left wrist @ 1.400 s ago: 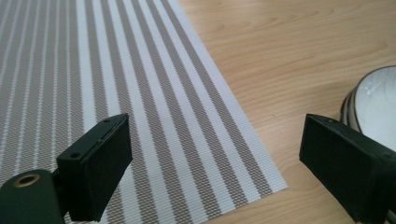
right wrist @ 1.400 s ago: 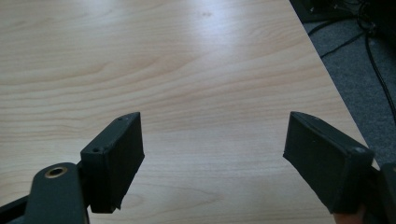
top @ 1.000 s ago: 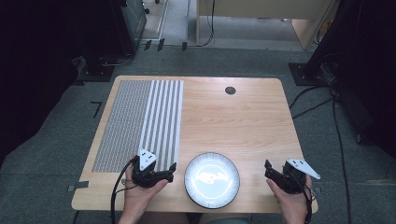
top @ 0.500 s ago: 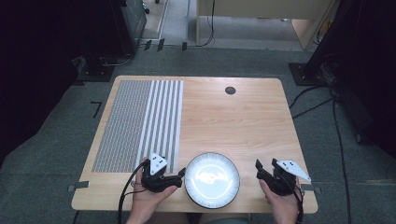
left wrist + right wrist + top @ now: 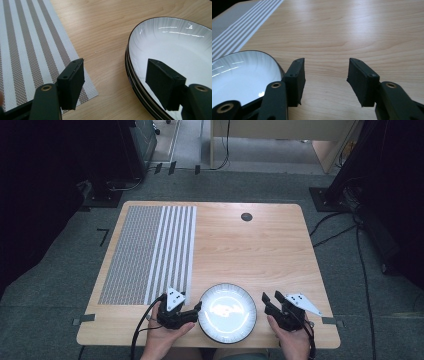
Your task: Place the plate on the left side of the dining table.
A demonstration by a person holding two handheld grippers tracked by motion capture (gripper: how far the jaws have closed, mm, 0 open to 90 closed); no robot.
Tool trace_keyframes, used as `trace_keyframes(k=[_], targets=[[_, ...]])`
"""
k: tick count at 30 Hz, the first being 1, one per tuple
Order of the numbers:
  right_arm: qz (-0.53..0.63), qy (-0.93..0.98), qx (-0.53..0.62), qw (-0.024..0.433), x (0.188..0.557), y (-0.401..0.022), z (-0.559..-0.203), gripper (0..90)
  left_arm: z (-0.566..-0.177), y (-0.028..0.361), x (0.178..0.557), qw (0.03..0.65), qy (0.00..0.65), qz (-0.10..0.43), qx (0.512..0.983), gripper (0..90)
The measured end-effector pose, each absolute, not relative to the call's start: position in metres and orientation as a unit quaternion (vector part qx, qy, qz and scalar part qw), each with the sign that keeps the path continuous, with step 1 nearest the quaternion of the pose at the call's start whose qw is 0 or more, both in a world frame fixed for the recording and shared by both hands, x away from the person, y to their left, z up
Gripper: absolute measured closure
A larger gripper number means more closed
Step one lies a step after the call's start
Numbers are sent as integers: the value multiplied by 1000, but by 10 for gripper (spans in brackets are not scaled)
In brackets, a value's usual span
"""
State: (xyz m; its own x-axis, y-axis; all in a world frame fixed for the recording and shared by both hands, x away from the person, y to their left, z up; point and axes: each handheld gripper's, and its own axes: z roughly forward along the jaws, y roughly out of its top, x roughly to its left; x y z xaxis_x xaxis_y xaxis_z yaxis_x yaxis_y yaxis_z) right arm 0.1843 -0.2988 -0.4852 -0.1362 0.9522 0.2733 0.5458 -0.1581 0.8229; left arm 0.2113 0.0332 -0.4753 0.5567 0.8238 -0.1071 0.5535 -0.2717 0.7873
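— White glossy plate (image 5: 227,312), round, dark-rimmed: location?
— Near edge of wooden table (image 5: 250,250), beside striped woven mat (image 5: 147,252).
— Fingers?
— Left gripper (image 5: 192,311) apart, straddling plate rim; right gripper (image 5: 270,301) apart, empty.

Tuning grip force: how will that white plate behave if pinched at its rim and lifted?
The plate looks glazed and glossy, so likely slippery. Probably rigid and breakable. The left gripper view shows stacked rims, so it may be several plates, heavier than it seems.
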Motion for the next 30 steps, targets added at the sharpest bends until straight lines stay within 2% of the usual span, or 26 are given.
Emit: trace_keyframes(k=[3,5,10,16,22,30], targets=[[465,589,627,209,183,-297,-485,582,-476,31,210,412,437,159,784,371],[479,581,635,173,182,-293,-486,595,-478,27,209,410,431,154,789,391],[465,598,626,186,181,-285,-486,588,-480,24,206,408,430,163,789,436],[446,625,616,176,182,-281,-490,658,-481,22,204,413,427,160,789,540],[442,630,621,147,183,-280,-492,730,-482,22,203,418,420,149,792,646],[434,631,628,137,180,-272,-490,804,-484,18,200,414,411,143,799,691]])
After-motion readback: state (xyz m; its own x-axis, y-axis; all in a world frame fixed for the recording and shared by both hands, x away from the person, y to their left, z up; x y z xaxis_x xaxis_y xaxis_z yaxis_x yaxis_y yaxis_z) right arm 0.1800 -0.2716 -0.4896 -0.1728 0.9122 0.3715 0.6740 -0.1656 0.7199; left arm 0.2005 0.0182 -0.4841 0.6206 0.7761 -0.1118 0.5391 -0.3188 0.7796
